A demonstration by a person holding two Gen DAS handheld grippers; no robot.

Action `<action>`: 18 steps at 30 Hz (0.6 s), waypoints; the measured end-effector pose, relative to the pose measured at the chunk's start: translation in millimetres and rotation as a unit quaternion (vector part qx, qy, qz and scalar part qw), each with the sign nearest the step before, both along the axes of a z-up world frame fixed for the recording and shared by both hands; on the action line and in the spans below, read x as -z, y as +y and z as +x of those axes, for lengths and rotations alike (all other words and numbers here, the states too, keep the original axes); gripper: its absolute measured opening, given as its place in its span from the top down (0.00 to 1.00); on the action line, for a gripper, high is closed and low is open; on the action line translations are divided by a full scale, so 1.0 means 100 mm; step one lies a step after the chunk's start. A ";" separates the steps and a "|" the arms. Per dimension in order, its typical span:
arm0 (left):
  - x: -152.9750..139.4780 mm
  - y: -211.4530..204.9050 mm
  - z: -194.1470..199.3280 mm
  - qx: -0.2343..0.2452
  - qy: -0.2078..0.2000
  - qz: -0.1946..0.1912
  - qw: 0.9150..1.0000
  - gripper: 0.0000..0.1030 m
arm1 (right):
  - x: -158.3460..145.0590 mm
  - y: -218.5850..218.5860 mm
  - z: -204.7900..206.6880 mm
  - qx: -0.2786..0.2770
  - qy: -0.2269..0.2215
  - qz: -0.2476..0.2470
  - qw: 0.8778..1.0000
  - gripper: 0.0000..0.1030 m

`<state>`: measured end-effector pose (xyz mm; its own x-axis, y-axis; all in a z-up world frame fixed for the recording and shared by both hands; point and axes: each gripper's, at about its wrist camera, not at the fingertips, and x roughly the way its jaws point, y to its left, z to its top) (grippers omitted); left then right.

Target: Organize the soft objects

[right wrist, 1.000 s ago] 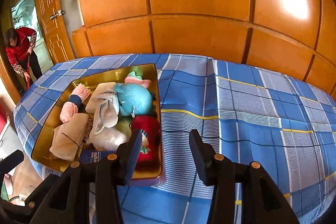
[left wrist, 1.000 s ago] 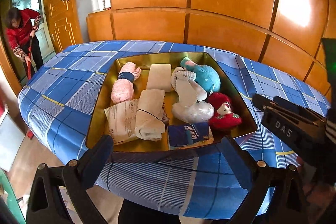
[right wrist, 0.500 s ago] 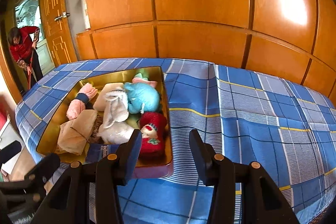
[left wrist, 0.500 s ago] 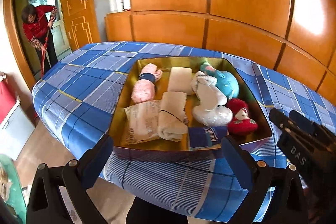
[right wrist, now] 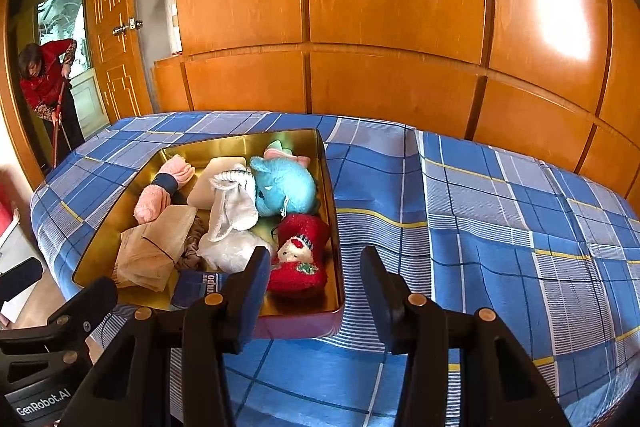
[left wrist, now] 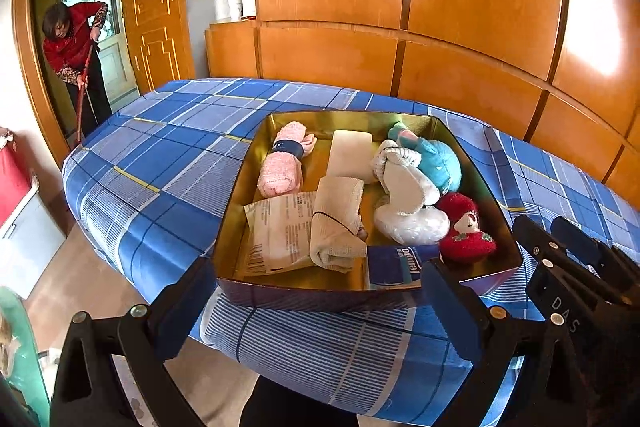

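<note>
While the soft stuff, like the red plush doll (right wrist: 298, 259), blue plush toy (right wrist: 284, 187) and rolled pink towel (left wrist: 282, 167), sits piled in the gold tin (left wrist: 236, 227) on the blue plaid bedspread (right wrist: 500, 227), neither gripper's touching any of it. Left gripper (left wrist: 316, 301) and right gripper (right wrist: 314, 289) both hang at the tin's near edge, jaws apart and empty

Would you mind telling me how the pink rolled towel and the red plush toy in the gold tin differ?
The pink rolled towel is a long roll bound by a dark band; the red plush toy is rounded, with a white face. The towel lies at the tin's far left, the toy at its near right corner. Both are fuzzy and untouched.
</note>
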<state>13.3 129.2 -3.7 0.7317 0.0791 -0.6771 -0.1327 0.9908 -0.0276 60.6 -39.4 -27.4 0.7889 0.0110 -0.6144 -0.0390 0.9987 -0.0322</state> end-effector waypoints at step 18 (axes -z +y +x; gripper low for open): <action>0.02 0.03 0.02 -0.001 0.009 -0.003 1.000 0.00 | 0.04 0.05 0.02 -0.004 0.007 -0.003 1.000 0.54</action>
